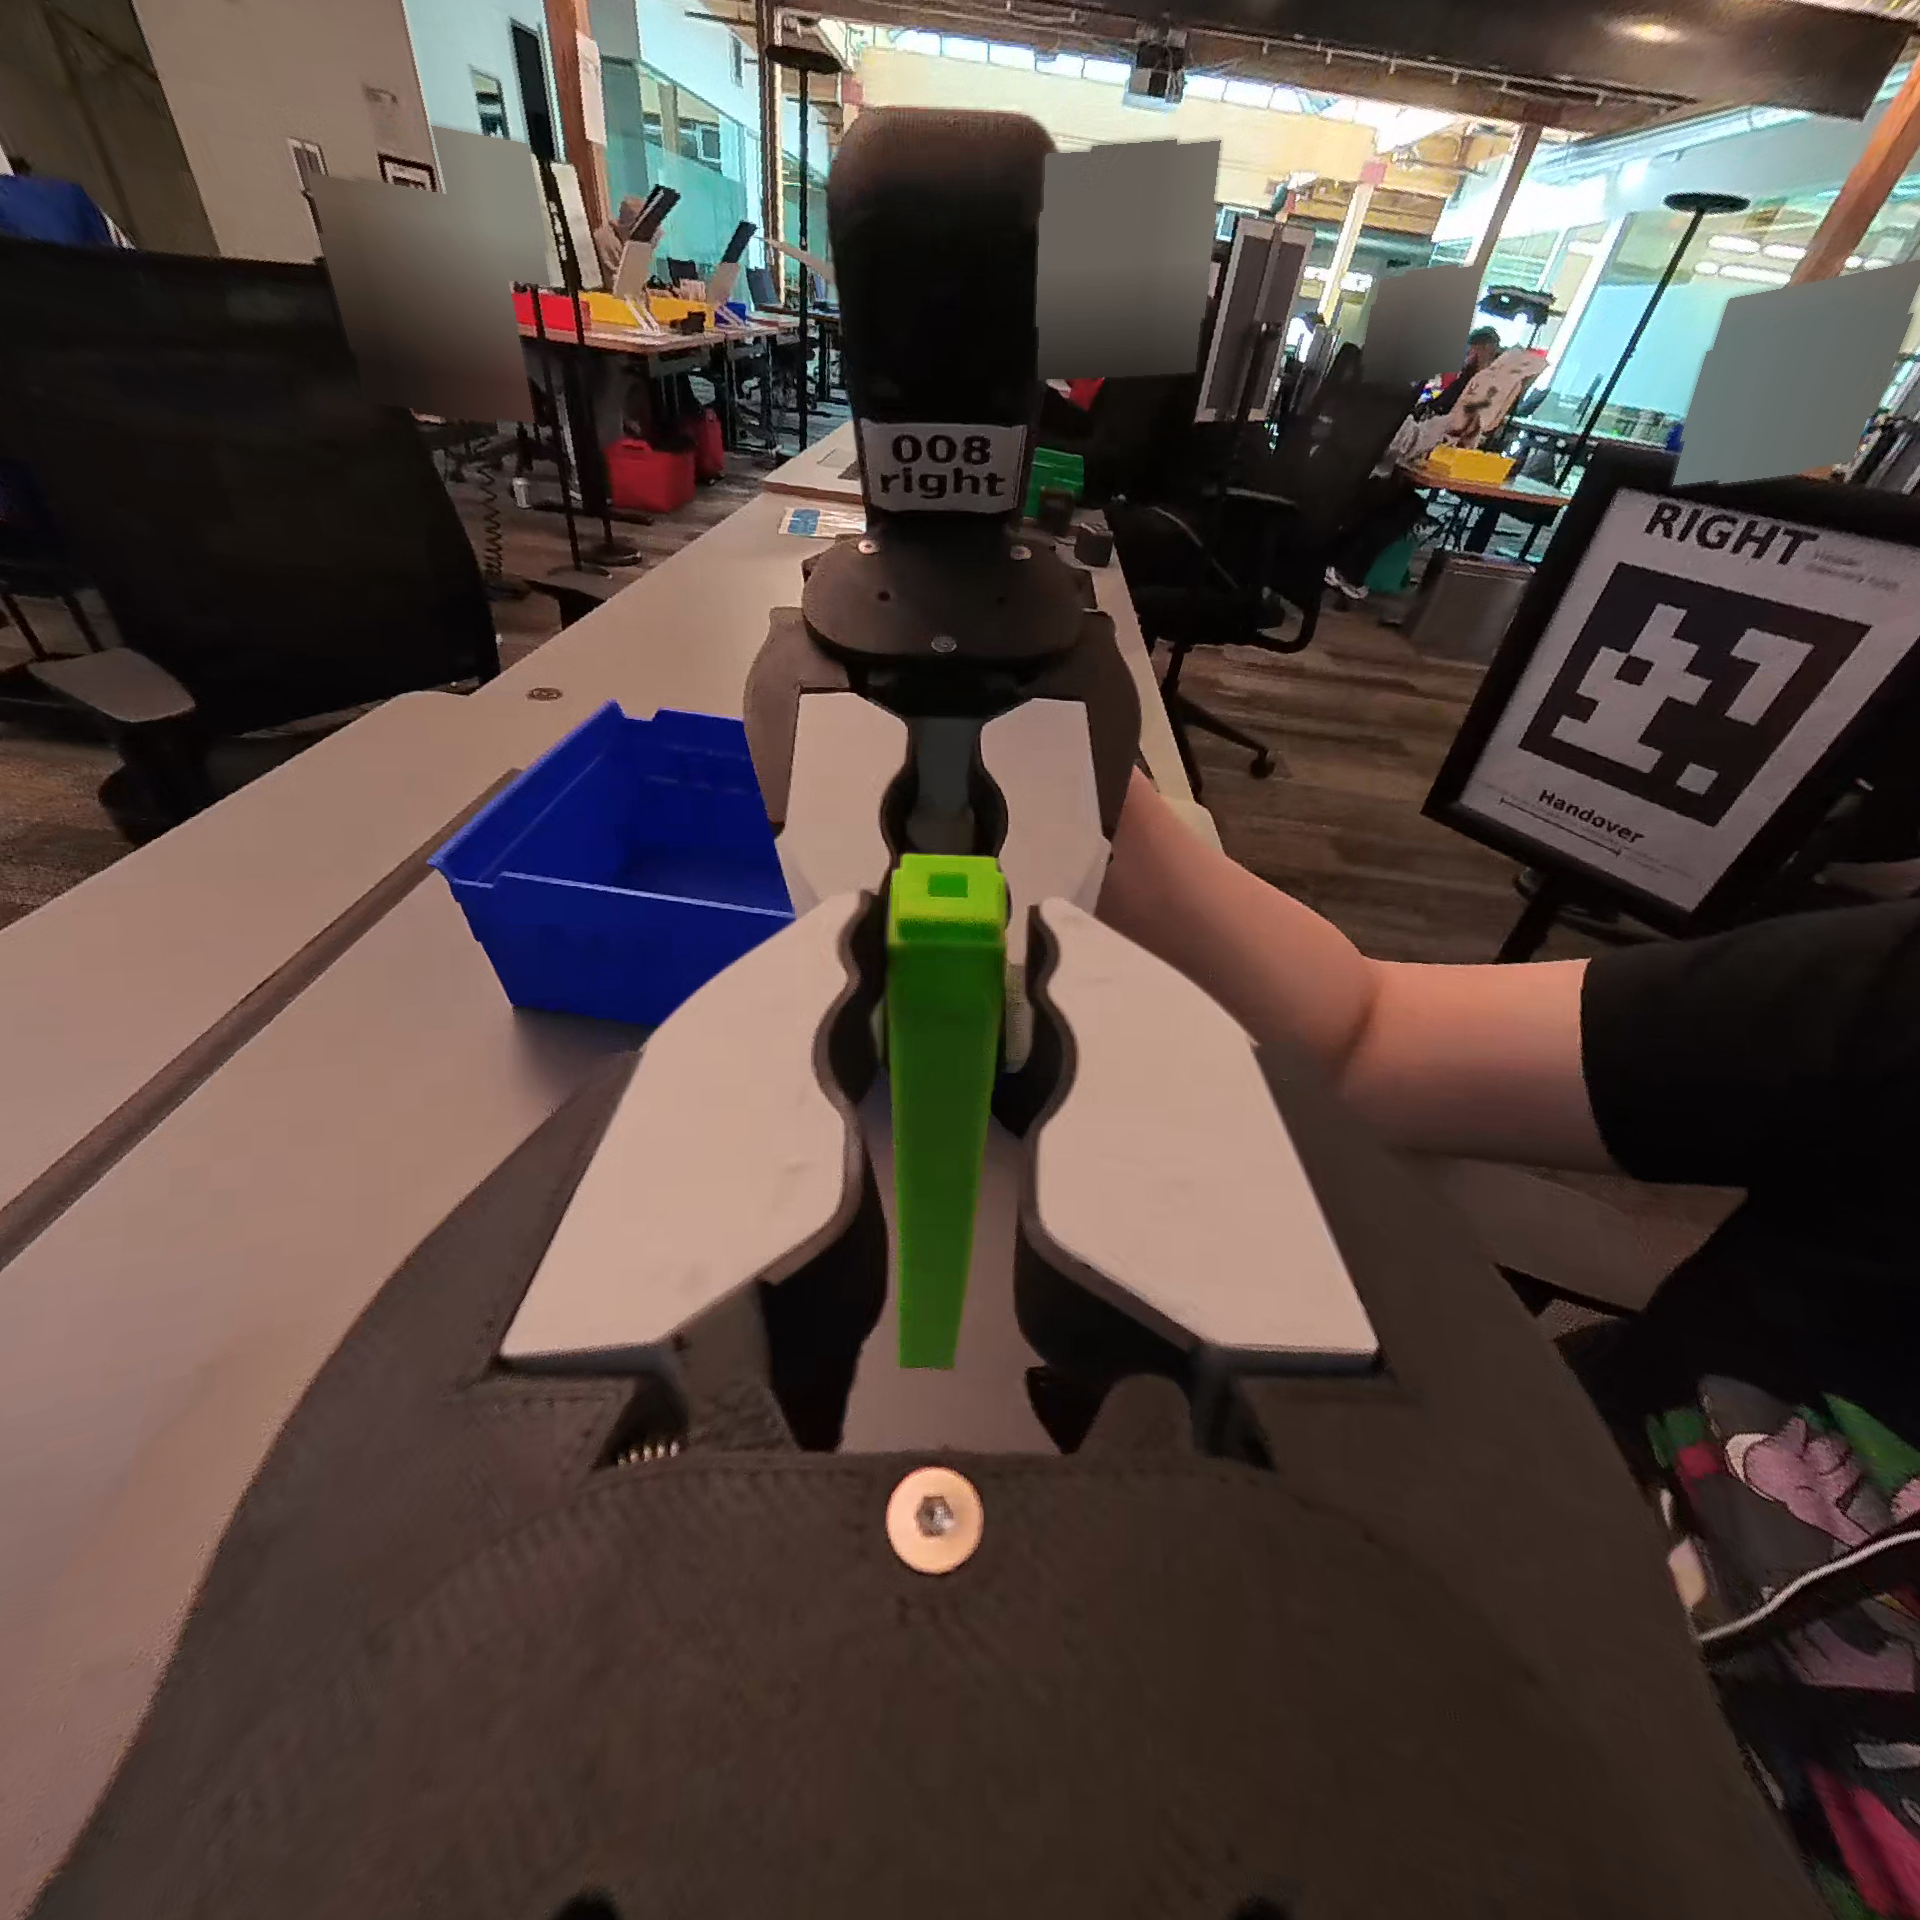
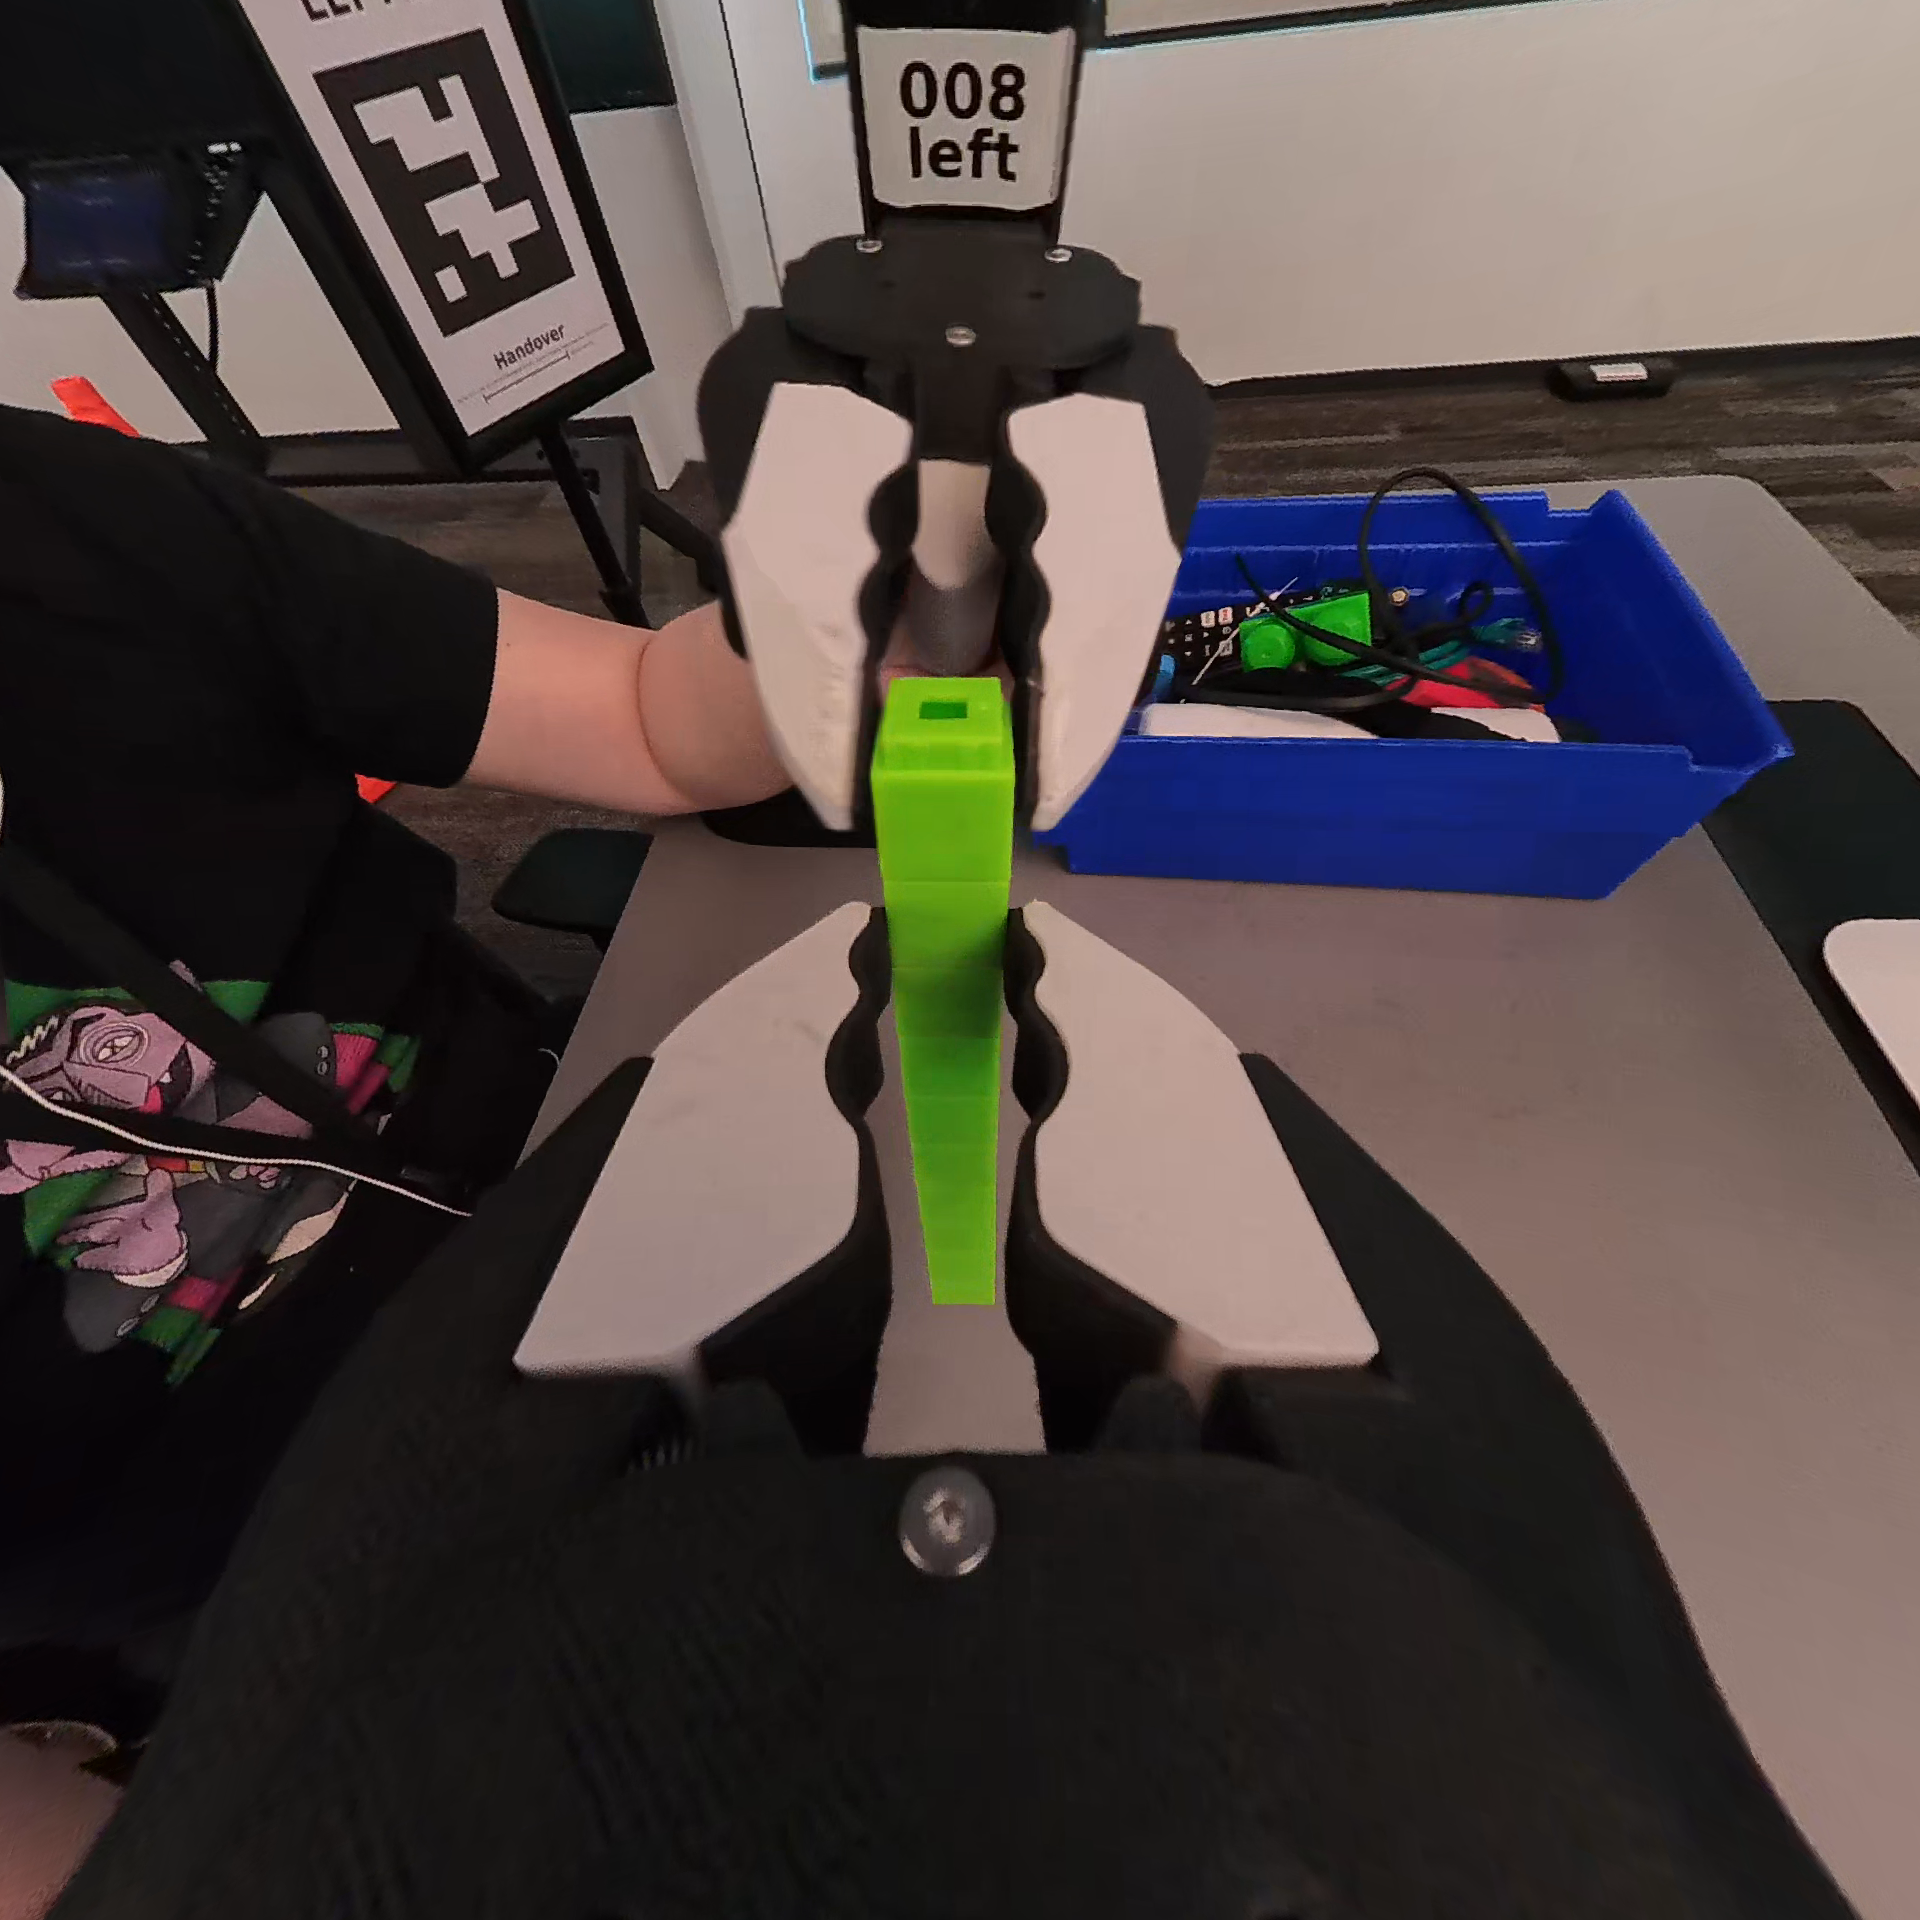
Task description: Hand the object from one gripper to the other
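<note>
Green bar point(image 2: 948, 987) lies lengthwise between both grippers, which face each other. Right gripper point(image 2: 945, 935) pinches one end; left gripper point(image 1: 945, 945) pinches the other.

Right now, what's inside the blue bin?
The blue bin holds a tangle of black cables, a green plastic part and something white; the left gripper hides its near corner.

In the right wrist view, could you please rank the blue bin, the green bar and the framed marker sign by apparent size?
1. Blue bin.
2. Framed marker sign, cut off at the top.
3. Green bar, enlarged by nearness to the camera, so true sizes stay unsure.
</note>
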Demonstrator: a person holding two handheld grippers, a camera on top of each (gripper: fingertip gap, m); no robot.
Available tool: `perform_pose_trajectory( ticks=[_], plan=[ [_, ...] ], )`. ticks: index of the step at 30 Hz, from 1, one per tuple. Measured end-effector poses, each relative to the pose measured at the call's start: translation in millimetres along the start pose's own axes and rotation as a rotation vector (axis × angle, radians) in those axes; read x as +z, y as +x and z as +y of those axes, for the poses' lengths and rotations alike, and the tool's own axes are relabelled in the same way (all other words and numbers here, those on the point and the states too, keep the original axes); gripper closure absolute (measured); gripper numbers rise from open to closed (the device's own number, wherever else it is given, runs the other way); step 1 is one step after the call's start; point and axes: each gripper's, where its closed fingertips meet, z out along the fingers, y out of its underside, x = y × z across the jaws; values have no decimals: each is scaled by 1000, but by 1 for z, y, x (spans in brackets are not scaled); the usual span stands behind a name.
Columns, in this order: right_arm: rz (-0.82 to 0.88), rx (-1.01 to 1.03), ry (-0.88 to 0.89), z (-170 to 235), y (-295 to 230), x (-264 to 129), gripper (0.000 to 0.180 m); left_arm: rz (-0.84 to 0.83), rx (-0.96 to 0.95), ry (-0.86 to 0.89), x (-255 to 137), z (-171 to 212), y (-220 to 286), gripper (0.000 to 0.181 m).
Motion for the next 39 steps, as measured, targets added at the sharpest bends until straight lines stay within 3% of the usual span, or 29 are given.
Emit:
perform_pose_trajectory(
  ticks=[6, 10, 15, 19, 25, 33, 39],
  plan=[
    [54, -109, 113, -14, 5, 2, 157, -45, 49, 33, -8, -10, -5, 160],
    [139, -216, 135, -6, 20, 5, 122, -117, 100, 50, -27, -24, -9, 160],
    [-9, -132, 171, 7, 15, 22, 116, -206, 132, 178, -70, -58, -11, 160],
    [-64, -62, 155, 24, 20, 58, 109, -264, 146, 222, -99, -74, -8, 160],
    [-108, 142, 413, 11, 33, 93, 110, -342, 170, 307, -139, -93, -5, 160],
    [-540, 696, 775, -10, 38, 78, 145, -331, 149, 369, -159, -101, -4, 160],
    [-558, 707, 664, 0, 30, 93, 152, -324, 153, 361, -156, -100, -4, 160]
  ],
)
